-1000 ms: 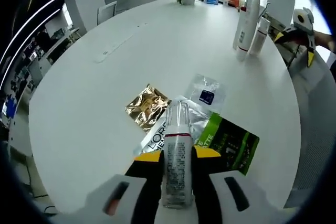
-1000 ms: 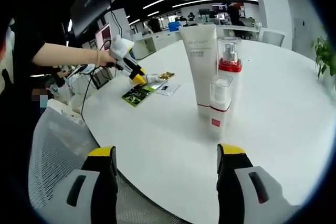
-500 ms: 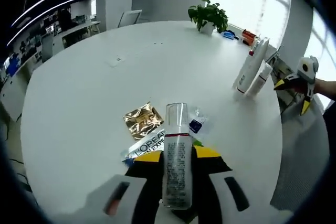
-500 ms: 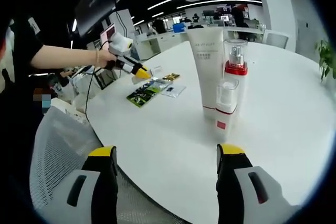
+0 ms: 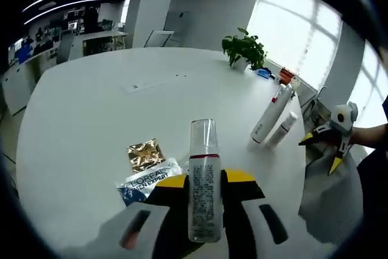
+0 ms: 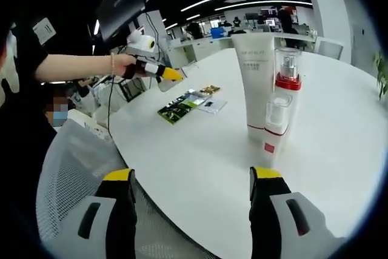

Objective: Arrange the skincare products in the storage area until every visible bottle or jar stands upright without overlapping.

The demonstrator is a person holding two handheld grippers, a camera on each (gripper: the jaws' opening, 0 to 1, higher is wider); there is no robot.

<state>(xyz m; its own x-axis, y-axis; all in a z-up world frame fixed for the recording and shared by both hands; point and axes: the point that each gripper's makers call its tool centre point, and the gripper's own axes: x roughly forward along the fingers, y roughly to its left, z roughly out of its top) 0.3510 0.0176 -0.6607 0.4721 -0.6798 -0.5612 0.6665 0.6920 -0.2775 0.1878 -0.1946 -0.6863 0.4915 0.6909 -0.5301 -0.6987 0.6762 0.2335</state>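
- Around us we see an open office with ceiling strip lights, rows of desks, a bright window wall and a potted green plant (image 5: 244,51) at the far edge of the big round white worktop (image 5: 91,113).
- On the worktop, in the left gripper view, lie a gold foil sachet (image 5: 144,154) and, just beside it, a white and blue printed sachet (image 5: 147,178).
- From the right gripper view we also make out a green and black sachet (image 6: 182,110) and a small clear sachet (image 6: 210,105) near it.
- Well apart from the sachets stand three upright containers close together: a tall white tube (image 6: 255,83), a clear pump bottle with a red collar (image 6: 287,80) and a small white bottle with a clear cap (image 6: 272,128).
- Our left tongs (image 5: 204,181) grip a clear-capped bottle with a red band (image 5: 204,180), held above the worktop.
- Our right tongs (image 6: 191,177) are spread wide with nothing between them, near the worktop's edge and a white mesh chair back (image 6: 73,174).
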